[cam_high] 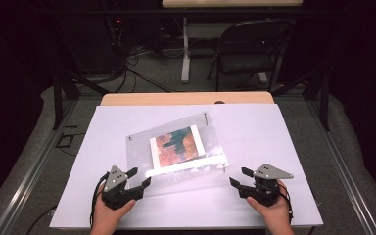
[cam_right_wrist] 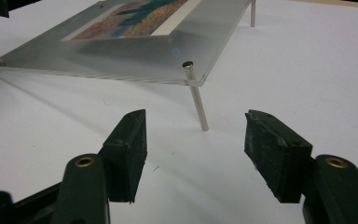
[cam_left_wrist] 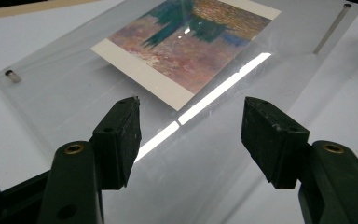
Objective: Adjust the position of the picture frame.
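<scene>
One clear acrylic frame (cam_high: 176, 152) lies on the white board (cam_high: 254, 132) that covers the table, ahead of and between two hand-held grippers. It carries one picture print (cam_high: 177, 145) in rust, pink and dark teal with a pale border, set roughly in the middle of the panel. Metal pins (cam_right_wrist: 197, 95) sit at the corners: three can be counted in the high view, two in each gripper view; the fourth corner is too faint to tell. In the right gripper view the near pin stands as a slanted leg, so that corner of the panel is raised off the board while the far left corner rests on it.

The panel is rectangular, and its long axis runs from the near side by the left gripper (cam_high: 138, 178) up and away toward the far side beyond the right gripper (cam_high: 241, 177); the whole frame is thus turned askew to the board's edges. The print is turned the same way.

The left gripper, held in one hand (cam_high: 111, 211), has its jaws spread wide, empty, with the near edge of the panel just beyond and partly beneath them in its own view. The right gripper, held in the other hand (cam_high: 272, 210), is likewise spread wide and empty; its jaws rest low over bare board, just short of the raised corner and its leg, not touching either.
</scene>
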`<state>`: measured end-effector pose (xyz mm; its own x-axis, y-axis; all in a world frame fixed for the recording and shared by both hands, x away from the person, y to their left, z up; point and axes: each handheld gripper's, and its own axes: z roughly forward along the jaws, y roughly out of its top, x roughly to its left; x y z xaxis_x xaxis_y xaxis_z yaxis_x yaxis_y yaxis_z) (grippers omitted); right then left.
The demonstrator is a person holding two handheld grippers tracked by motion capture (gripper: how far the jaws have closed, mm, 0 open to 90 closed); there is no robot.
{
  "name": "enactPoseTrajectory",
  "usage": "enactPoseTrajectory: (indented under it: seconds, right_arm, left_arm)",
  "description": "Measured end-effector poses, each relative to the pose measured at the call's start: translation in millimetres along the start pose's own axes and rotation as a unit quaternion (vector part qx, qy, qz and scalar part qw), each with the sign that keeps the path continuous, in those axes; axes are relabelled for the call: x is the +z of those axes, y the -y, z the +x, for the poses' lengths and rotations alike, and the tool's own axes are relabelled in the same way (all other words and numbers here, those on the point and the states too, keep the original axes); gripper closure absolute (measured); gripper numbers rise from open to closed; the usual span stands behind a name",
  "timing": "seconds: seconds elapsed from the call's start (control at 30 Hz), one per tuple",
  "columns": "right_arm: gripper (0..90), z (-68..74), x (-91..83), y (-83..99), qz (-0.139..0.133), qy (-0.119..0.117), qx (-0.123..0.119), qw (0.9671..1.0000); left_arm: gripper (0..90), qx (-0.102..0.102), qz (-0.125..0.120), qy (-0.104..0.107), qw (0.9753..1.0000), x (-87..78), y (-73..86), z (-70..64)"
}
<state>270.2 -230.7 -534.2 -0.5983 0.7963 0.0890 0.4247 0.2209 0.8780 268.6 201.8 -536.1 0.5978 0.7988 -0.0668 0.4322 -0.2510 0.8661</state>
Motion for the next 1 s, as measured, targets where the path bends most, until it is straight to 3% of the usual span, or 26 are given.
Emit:
enactPoseTrajectory:
  seconds: [0.13, 0.3, 0.37, 0.47, 0.57, 0.6, 0.7, 0.9, 0.93, 1.0]
  right_arm:
    - [40.9, 1.1, -1.2, 0.1, -0.004, -0.004, -0.001, 1.0]
    - [42.8, 2.8, -0.2, 0.9, 0.004, -0.006, -0.009, 0.9999]
    - [43.1, 3.4, -0.4, 0.6, 0.005, -0.004, -0.008, 0.9999]
    - [48.8, 1.1, -1.2, 0.2, -0.001, -0.011, 0.003, 0.9999]
    - [51.2, 0.1, -0.8, 0.0, -0.007, -0.016, 0.005, 0.9998]
    - [51.0, -0.8, 0.6, -0.6, -0.003, -0.017, 0.002, 0.9998]
    - [51.7, -0.9, 2.1, -1.0, 0.0, -0.014, 0.001, 0.9999]
    - [52.8, 2.5, 6.5, -3.6, 0.008, -0.015, -0.012, 0.9998]
    - [55.1, 5.3, 8.3, -3.9, 0.008, -0.01, -0.02, 0.9997]
    - [56.9, 6.7, 9.9, -4.3, 0.01, -0.006, -0.028, 0.9995]
  left_arm:
    - [37.6, 0.014, 0.006, -0.002, 0.9999, 3.8, 0.3, -4.1]
    - [34.3, 0.015, -0.002, 0.001, 0.9999, 5.2, -0.6, -6.5]
    - [34.4, 0.013, 0.01, 0.008, 0.9998, 7.3, 0.2, -8.4]
    - [34.6, 0.014, 0.022, -0.002, 0.9997, 6.6, -1.0, -11.8]
    - [37.1, 0.013, 0.016, 0.008, 0.9998, 5.9, -0.8, -12.2]
    - [37.9, 0.013, 0.007, 0.019, 0.9997, 5.2, -1.2, -12.8]
    - [40.9, 0.012, -0.001, 0.024, 0.9996, 4.9, -1.8, -14.4]
    - [48.1, -0.019, 0.001, 0.041, 0.999, 5.2, -3.8, -15.8]
    - [49.4, -0.034, 0.002, 0.048, 0.9982, 5.9, -4.3, -15.5]
    - [51.9, -0.046, 0.003, 0.056, 0.9974, 6.7, -4.9, -15.7]
